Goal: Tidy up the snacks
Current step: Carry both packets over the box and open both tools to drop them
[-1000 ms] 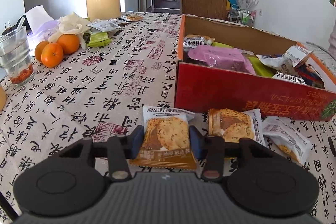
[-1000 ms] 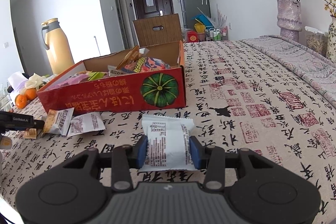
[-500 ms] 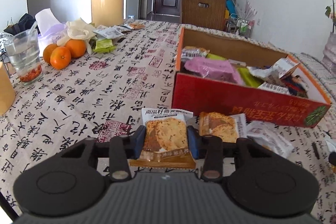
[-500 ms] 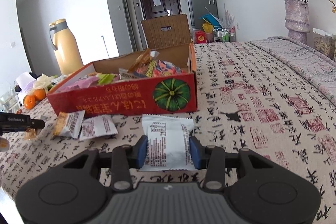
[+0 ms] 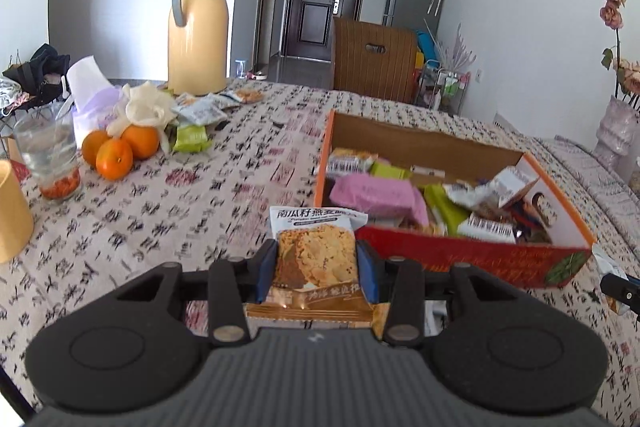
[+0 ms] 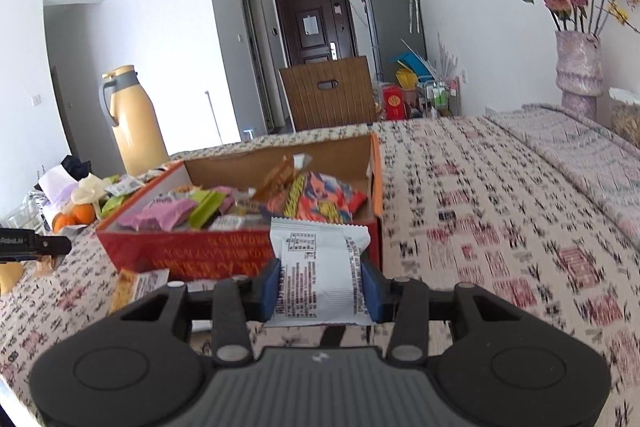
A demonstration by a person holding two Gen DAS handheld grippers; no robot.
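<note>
Both grippers, left (image 5: 316, 269) and right (image 6: 319, 285), pinch snack packets (image 5: 314, 255) (image 6: 316, 275) before the box (image 5: 460, 255).

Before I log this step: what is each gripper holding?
Left gripper: shut on cookie packet.
Right gripper: shut on white packet.

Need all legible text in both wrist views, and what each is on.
"南瓜籽燕麦脆": top of the biscuit packet clamped in the left gripper.
"Robot.AI": on the left gripper's black finger at the right view's left edge, start cut off.
White packet in the right gripper: a code square and fine print, too small.
Red box: gold characters upside down, blurred.
Tablecloth calligraphy: blurred.
</note>
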